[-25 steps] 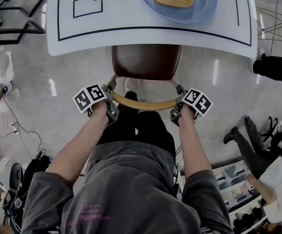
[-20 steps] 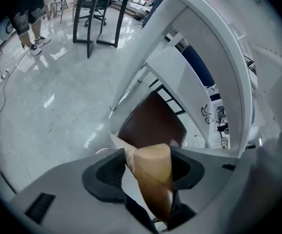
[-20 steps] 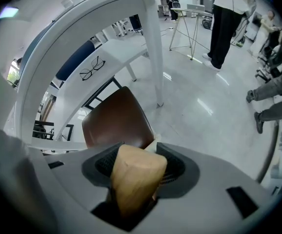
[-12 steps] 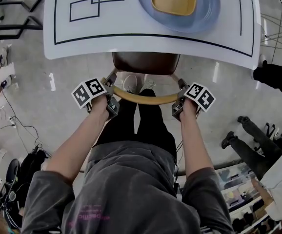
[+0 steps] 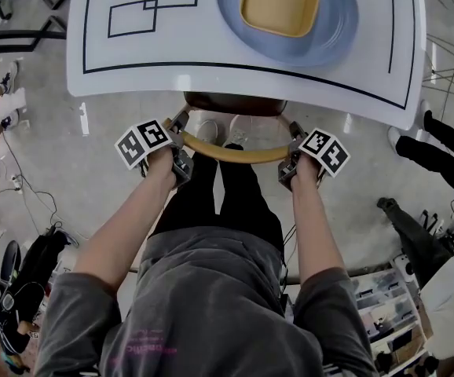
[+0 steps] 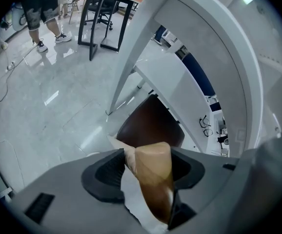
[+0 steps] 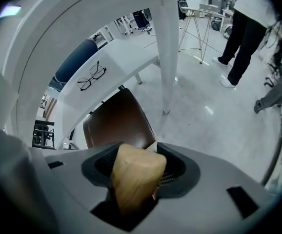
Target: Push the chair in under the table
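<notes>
The chair has a dark brown seat [image 5: 235, 103] and a curved light wooden backrest [image 5: 235, 152]. Most of the seat lies under the near edge of the white table [image 5: 133, 61]. My left gripper [image 5: 178, 128] is shut on the backrest's left end, and the wood [image 6: 153, 172] fills the space between its jaws. My right gripper [image 5: 293, 136] is shut on the right end, where the wood [image 7: 133, 177] sits between the pads. The brown seat [image 6: 151, 123] [image 7: 116, 121] shows beyond the jaws in both gripper views, below the tabletop.
On the table stands a blue plate [image 5: 329, 22] with a yellow tray [image 5: 280, 2] on it. A white table leg [image 7: 166, 48] rises right of the seat. People stand at the right [image 5: 439, 151], cables and bags [image 5: 23, 273] lie at the left, and a black desk frame [image 6: 102, 18] stands behind.
Both grippers have moved toward the table with the backrest held. The brown seat has slid further under the tabletop, so less of it shows.
</notes>
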Motion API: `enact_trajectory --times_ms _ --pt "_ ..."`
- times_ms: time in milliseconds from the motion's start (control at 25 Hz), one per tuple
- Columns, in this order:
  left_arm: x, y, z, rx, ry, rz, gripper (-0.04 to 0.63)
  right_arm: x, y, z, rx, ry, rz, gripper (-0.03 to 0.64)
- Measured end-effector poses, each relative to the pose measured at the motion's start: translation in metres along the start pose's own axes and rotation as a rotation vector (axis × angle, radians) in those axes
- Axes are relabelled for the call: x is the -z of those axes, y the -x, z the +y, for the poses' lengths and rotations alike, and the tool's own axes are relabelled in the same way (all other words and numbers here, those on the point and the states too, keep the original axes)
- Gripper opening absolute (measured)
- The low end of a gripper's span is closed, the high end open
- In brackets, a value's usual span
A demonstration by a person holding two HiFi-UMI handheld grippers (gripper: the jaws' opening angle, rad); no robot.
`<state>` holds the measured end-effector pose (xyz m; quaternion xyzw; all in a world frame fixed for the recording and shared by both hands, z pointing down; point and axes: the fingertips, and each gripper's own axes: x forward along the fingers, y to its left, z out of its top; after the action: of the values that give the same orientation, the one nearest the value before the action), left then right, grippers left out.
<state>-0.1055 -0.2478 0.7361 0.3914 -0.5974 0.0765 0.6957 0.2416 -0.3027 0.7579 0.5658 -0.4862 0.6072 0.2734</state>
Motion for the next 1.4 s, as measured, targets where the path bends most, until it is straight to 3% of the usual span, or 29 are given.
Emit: enact_trajectory --times_ms 440,920,1400 --pt "-0.009 -0.012 -0.02 0.017 0.034 -0.031 0.241 -0.034 -0.004 0.008 -0.01 0.026 -0.017 0.212" --pt "-0.023 -0.016 -0.025 0.025 0.043 -0.066 0.244 -0.037 -0.009 0.016 -0.013 0.032 -0.009 0.216" --pt "-0.02 -0.021 -0.027 0.03 -0.043 0.003 0.281 -0.035 -0.01 0.016 -0.026 0.009 0.0 0.22"
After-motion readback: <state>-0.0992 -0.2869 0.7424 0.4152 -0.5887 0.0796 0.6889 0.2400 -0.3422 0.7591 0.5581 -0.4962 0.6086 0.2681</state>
